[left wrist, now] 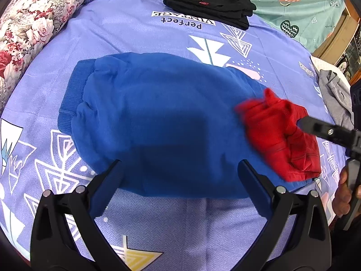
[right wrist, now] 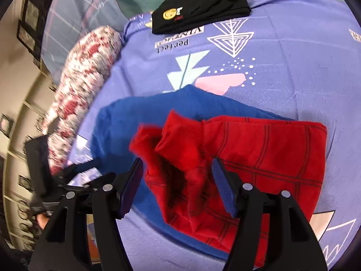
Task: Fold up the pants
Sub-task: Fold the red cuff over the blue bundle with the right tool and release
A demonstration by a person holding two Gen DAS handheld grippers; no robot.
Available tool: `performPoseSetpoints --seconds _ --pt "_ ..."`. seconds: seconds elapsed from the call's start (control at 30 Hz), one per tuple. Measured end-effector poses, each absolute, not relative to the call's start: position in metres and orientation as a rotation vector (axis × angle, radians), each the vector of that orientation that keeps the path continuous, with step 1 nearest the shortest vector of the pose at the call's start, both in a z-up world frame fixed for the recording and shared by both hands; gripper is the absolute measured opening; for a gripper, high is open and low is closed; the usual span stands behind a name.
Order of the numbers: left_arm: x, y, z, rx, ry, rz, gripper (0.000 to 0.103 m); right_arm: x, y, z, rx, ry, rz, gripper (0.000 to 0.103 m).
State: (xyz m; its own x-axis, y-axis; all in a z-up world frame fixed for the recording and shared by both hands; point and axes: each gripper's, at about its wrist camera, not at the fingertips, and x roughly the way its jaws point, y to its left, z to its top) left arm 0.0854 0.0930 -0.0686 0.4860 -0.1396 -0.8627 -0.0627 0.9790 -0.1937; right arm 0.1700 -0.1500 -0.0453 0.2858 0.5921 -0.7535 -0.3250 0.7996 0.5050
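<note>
The blue pants [left wrist: 158,117] lie folded on the bed [left wrist: 126,29] beneath the left tool [left wrist: 180,180], jaws apart, while the right tool [right wrist: 178,187], also apart, straddles a bunched red garment [right wrist: 259,153] that wants lifting clear before the next fold.

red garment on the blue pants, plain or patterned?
Red fabric garment has thin dark grid lines; clearest in right wrist view.
</note>
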Motion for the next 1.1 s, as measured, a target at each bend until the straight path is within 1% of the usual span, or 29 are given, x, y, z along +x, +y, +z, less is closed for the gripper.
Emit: performPoseSetpoints --seconds 0.13,0.2,0.43,0.53,0.6,0.73,0.83,0.93,1.0,1.1 --pt "0.086 0.091 -0.068 -0.203 1.064 -0.045 0.101 0.169 -0.153 -0.043 0.312 1.11 0.657 0.062" --pt "0.085 0.09 -0.067 -0.2 1.064 -0.043 0.101 0.171 -0.145 -0.052 0.331 1.146 0.693 0.053" --pt "0.085 0.093 -0.067 -0.202 1.068 -0.02 0.101 0.179 -0.116 -0.087 0.284 1.243 0.692 0.053" --pt "0.085 0.094 -0.064 -0.199 1.065 -0.011 0.101 0.179 -0.12 -0.083 0.299 1.25 0.712 0.053" --pt "0.085 0.093 -0.063 -0.193 1.064 -0.009 0.101 0.178 -0.129 -0.074 0.347 1.232 0.744 0.053" --pt "0.089 0.089 -0.062 -0.176 1.065 -0.013 0.101 0.174 -0.173 -0.048 0.457 1.129 0.761 0.054" --pt "0.092 0.084 -0.057 -0.163 1.055 -0.011 0.101 0.17 -0.208 -0.034 0.408 1.055 0.609 0.054" --pt "0.096 0.077 -0.046 -0.164 1.014 -0.001 0.101 0.17 -0.236 -0.037 0.388 1.043 0.503 0.054" --pt "0.1 0.07 -0.04 -0.161 1.0 -0.017 0.101 0.171 -0.243 -0.041 0.321 1.039 0.434 0.045" --pt "0.107 0.055 -0.034 -0.144 0.984 -0.034 0.101 0.175 -0.25 -0.05 0.285 1.038 0.378 0.044"
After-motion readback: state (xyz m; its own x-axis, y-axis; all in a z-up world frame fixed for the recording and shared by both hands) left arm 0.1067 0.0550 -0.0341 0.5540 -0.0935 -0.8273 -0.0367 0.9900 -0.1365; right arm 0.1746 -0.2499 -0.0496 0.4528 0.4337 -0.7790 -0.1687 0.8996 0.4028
